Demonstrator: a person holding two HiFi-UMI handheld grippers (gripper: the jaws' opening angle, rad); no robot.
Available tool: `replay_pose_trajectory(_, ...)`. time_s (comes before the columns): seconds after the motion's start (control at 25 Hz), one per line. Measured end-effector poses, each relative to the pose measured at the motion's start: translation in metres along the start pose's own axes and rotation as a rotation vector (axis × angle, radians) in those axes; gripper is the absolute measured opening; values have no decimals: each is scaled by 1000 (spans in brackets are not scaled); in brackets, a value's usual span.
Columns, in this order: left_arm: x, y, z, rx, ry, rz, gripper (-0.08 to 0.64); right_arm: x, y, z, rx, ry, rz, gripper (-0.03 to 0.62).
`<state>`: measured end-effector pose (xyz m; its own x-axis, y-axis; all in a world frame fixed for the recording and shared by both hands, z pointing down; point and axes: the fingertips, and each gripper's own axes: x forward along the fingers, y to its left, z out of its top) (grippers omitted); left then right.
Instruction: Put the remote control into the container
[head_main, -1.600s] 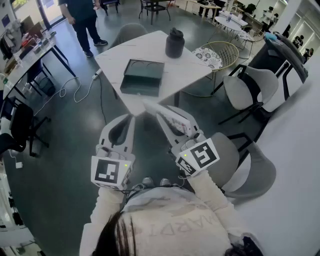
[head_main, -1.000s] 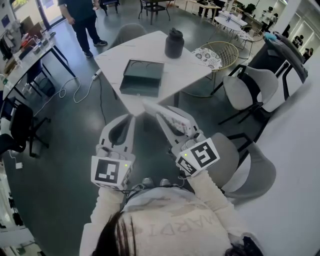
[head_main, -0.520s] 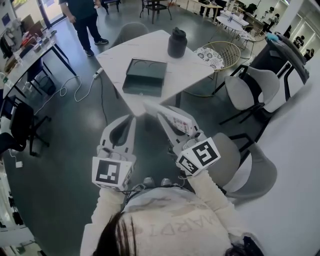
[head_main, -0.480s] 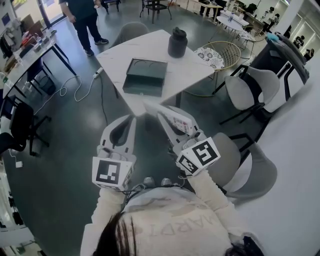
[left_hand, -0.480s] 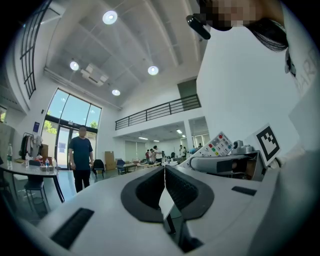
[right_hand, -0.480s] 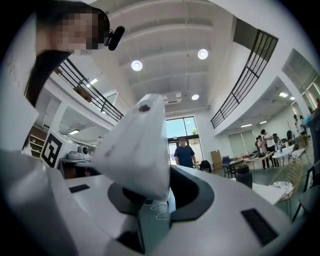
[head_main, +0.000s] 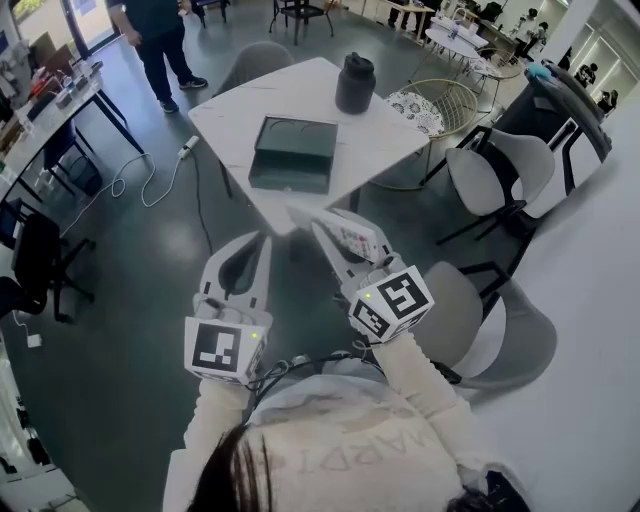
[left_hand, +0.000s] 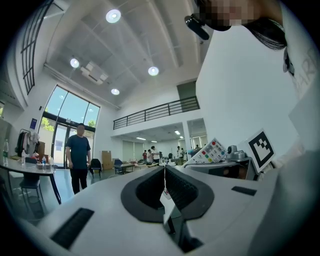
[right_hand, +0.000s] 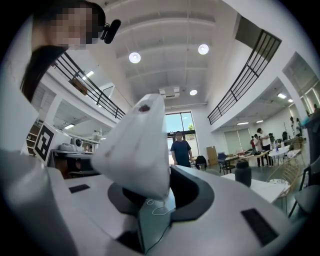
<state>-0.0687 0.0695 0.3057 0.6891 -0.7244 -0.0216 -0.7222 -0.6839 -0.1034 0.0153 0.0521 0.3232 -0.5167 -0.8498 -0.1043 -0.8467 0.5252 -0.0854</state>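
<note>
The white remote control (head_main: 356, 233) with coloured buttons sits tilted between the jaws of my right gripper (head_main: 335, 240), which is shut on it. In the right gripper view the remote's pale back (right_hand: 136, 150) fills the space above the jaws. My left gripper (head_main: 258, 245) is held beside it, shut with nothing in it; its jaws meet in the left gripper view (left_hand: 164, 172). The container (head_main: 292, 155), a dark green open box, lies on the white table (head_main: 300, 95) ahead of both grippers. Both grippers hang over the floor, short of the table's near corner.
A black jug (head_main: 355, 83) stands on the table behind the container. A person (head_main: 150, 35) stands on the floor at the far left. Grey chairs (head_main: 500, 175) and a wire chair (head_main: 440, 108) stand to the right. A cable (head_main: 150, 185) trails on the floor at the left.
Both grippers have edged forward toward the table and slightly down. The remote stays in the right gripper's hold and the left jaws stay shut.
</note>
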Motion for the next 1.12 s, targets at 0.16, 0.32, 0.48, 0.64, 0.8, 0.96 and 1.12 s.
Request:
replay_pose_trajectory(0.16, 5, 8, -7, -4, 7, -19, 13, 15, -8, -7, 0, 24, -21, 104)
replay_pose_trajectory(0.32, 16, 15, -9, -15, 3, -27, 14, 31, -24, -18, 1, 53, -38, 104)
replay_pose_trajectory(0.48, 28, 27, -14, -32, 14, -19, 13, 51, -41, -30, 3, 85, -46, 104)
replay_pose_trajectory(0.64, 46, 40, -17, -37, 21, -6, 14, 75, -67, -50, 25, 129, -49, 104)
replay_pose_trajectory(0.8, 71, 50, -19, -55, 35, 21, 14, 100, -98, -76, 38, 183, -41, 104)
replay_pose_trajectory(0.96, 97, 62, -21, -51, 33, 57, 14, 124, -128, -96, 44, 229, -24, 104)
replay_pose_trajectory(1.12, 124, 73, -23, -41, 39, 96, 14, 148, -156, -112, 49, 267, 5, 104)
